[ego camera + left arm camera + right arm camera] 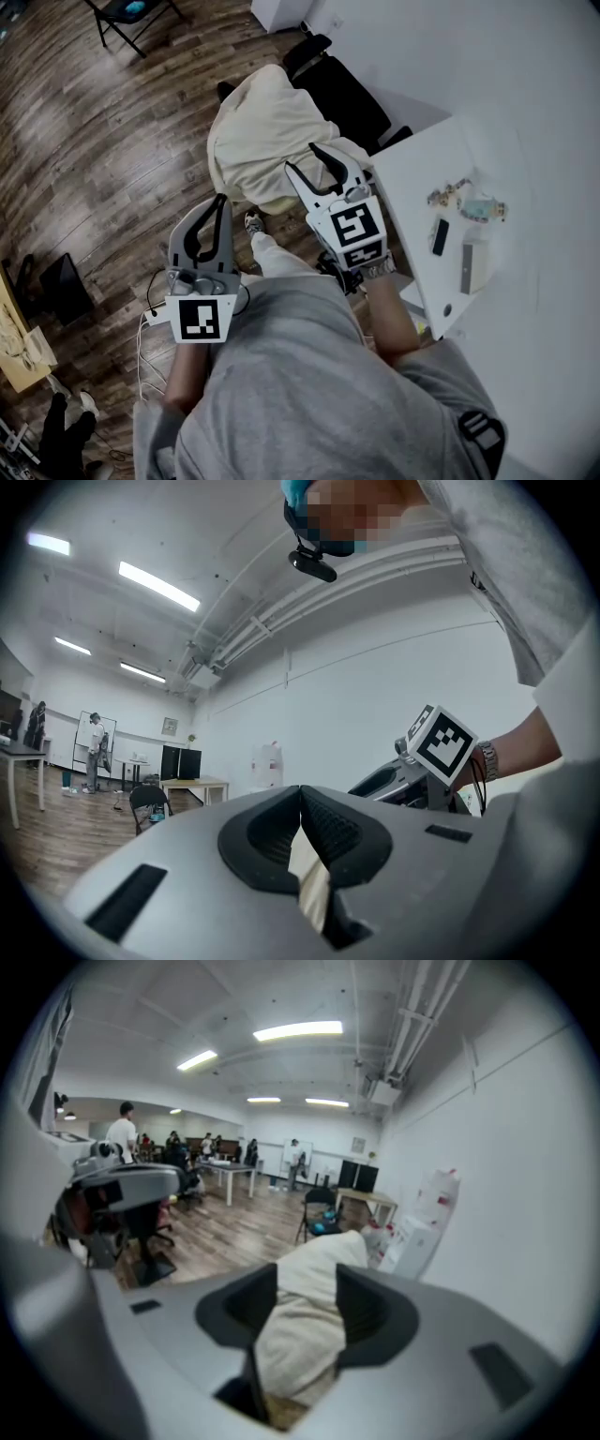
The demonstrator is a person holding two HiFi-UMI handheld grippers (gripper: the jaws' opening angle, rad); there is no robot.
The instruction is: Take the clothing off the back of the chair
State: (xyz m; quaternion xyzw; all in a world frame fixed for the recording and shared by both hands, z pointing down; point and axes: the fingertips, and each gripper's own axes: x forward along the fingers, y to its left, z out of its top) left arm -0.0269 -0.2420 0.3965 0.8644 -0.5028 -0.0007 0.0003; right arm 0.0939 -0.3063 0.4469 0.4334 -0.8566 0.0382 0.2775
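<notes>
The cream clothing [267, 131] is lying draped over the back of the black chair [352, 94], upper centre of the head view, with the chair tucked against the corner of the white table [548, 337]. The right gripper [302, 157] is pointing up-frame at the garment's lower right edge with its jaws standing wide apart. Its own view is showing the cream fabric framed in the gap, pads not pressing on it, so this is looking like a line-up for a pinch. The left gripper [222, 199] is hanging back, lower left of the cloth, tips closed together and gripping nothing, probably waiting in reserve. The lift is not yet begun. That fabric is looking soft and bulky, so a deep bite is seeming wise.
</notes>
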